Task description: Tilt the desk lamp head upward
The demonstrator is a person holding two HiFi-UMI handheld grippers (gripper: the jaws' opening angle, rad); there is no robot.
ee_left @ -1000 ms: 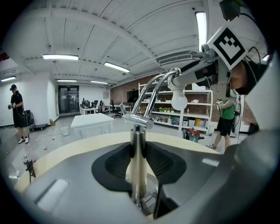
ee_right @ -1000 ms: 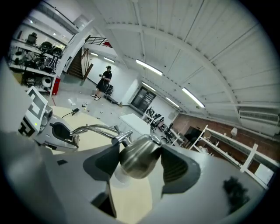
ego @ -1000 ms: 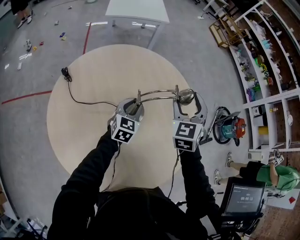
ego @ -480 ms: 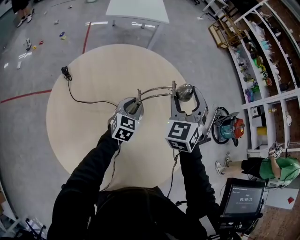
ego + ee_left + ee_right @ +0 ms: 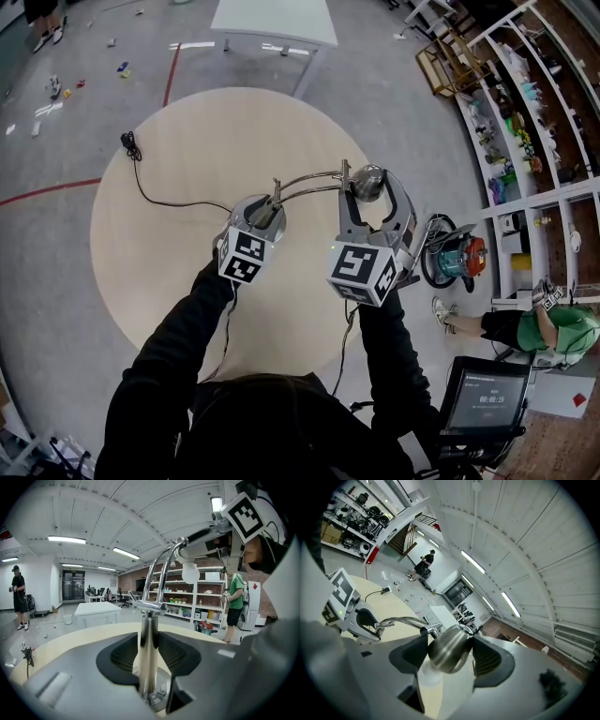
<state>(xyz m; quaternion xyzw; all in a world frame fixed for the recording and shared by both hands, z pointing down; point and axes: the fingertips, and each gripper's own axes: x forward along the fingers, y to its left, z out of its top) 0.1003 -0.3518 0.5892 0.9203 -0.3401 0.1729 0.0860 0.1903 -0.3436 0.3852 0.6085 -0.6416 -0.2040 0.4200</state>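
I see the desk lamp point(image 5: 309, 183) is chrome, with twin curved arms running from an upright post point(image 5: 149, 620) near the middle of the round table point(image 5: 178, 141) out toward 3 o'clock. They end in a domed lamp head point(image 5: 449, 649) with a white bulb point(image 5: 427, 676). Shelves point(image 5: 525, 122) at 2 o'clock hold small items I can't identify. My right gripper point(image 5: 368, 186) clamps the lamp head. That gripper has rolled, and the head sits slightly higher than a second ago. My left gripper point(image 5: 149, 654) has just been easing open, its pads loosely flanking the post.
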